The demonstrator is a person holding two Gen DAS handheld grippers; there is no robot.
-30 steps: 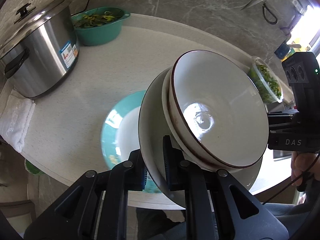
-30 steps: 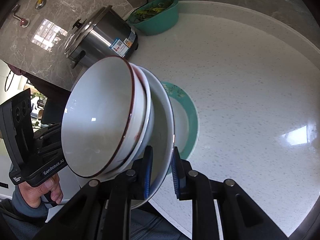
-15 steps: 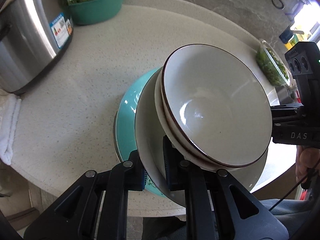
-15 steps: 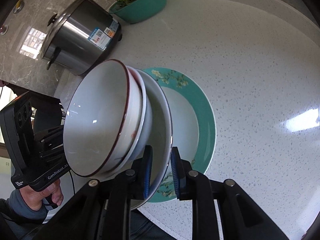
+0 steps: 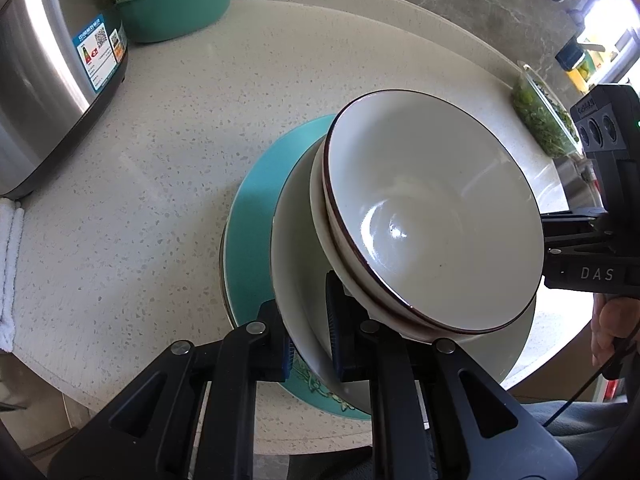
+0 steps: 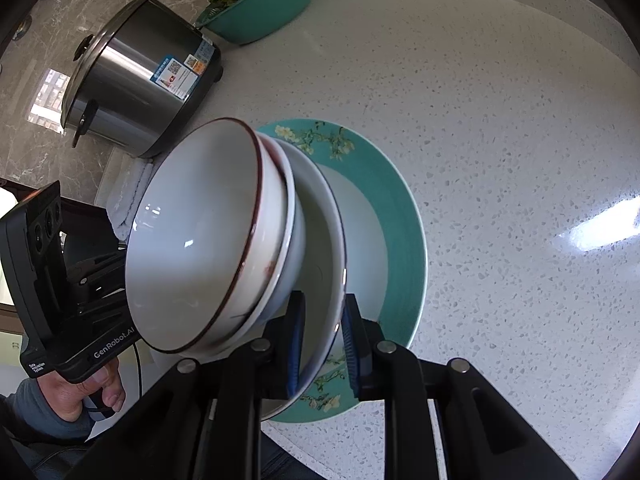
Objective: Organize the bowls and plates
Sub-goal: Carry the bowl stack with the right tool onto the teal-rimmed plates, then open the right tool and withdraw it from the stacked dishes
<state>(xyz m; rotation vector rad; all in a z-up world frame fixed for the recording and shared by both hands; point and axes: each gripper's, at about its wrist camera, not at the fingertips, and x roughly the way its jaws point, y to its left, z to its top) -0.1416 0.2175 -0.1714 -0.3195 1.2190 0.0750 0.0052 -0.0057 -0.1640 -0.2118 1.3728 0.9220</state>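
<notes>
We are pinching the white plate (image 5: 304,280) with our left gripper (image 5: 308,344) and right gripper (image 6: 322,344) on opposite rims. Two bowls (image 5: 432,232) are sitting on it, mouths up. It is hanging just above the teal plate (image 6: 400,216) near the counter's (image 6: 500,120) front edge.

1. I count two nested white bowls (image 5: 436,216) (image 6: 200,240), stacked on the plates.
2. Two plates: one white plate (image 5: 304,264) (image 6: 320,240), one teal plate (image 5: 252,232) (image 6: 400,216) beneath it.
3. One steel cooker (image 6: 136,80) and one green basin (image 5: 176,4), both beyond the teal plate.
</notes>
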